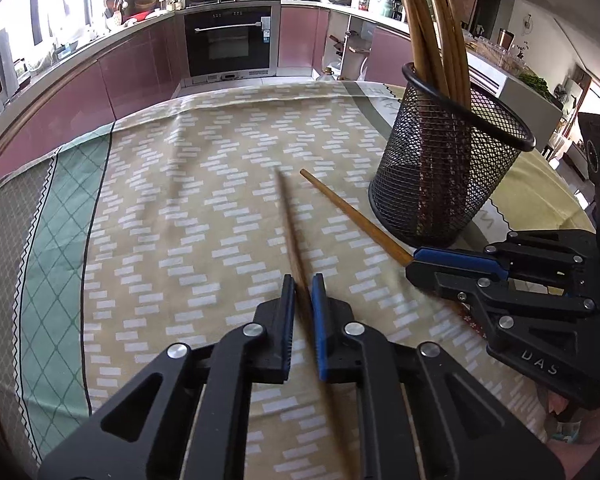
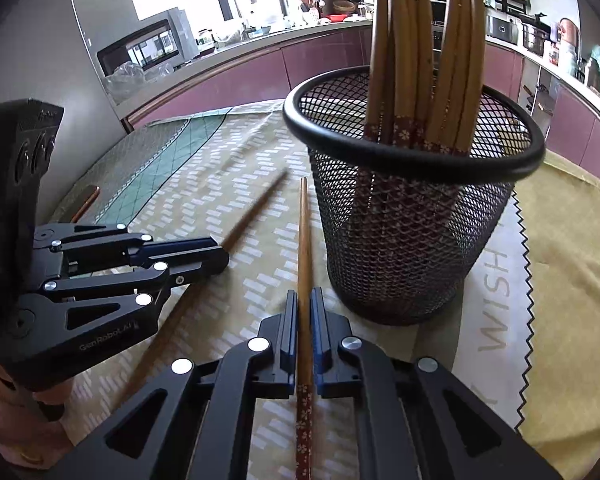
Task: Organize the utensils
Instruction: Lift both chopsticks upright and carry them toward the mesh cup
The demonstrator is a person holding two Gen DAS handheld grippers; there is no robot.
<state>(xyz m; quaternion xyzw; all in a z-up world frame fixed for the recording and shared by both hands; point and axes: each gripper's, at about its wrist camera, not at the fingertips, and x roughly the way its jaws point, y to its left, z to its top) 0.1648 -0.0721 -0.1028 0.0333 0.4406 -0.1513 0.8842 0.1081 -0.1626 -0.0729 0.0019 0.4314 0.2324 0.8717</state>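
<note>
My left gripper point(image 1: 303, 286) is shut on a wooden chopstick point(image 1: 290, 216) that looks blurred and points away over the tablecloth. To its right, my right gripper point(image 1: 414, 262) is shut on a second chopstick point(image 1: 352, 214), whose tip rests near the foot of a black mesh holder point(image 1: 448, 168). In the right wrist view this gripper point(image 2: 303, 300) pinches its chopstick point(image 2: 304, 232) mid-shaft, with the red floral end behind the jaws. The left gripper point(image 2: 222, 254) and its chopstick point(image 2: 256, 210) show at the left. The holder point(image 2: 412, 240) contains several upright chopsticks point(image 2: 420, 60).
A beige patterned tablecloth point(image 1: 180, 200) with a green border covers the table. Beyond the far edge run purple kitchen cabinets and an oven point(image 1: 228, 44). A hand point(image 2: 4, 420) grips the left tool. A copper-coloured object point(image 2: 86, 202) lies at the table's left edge.
</note>
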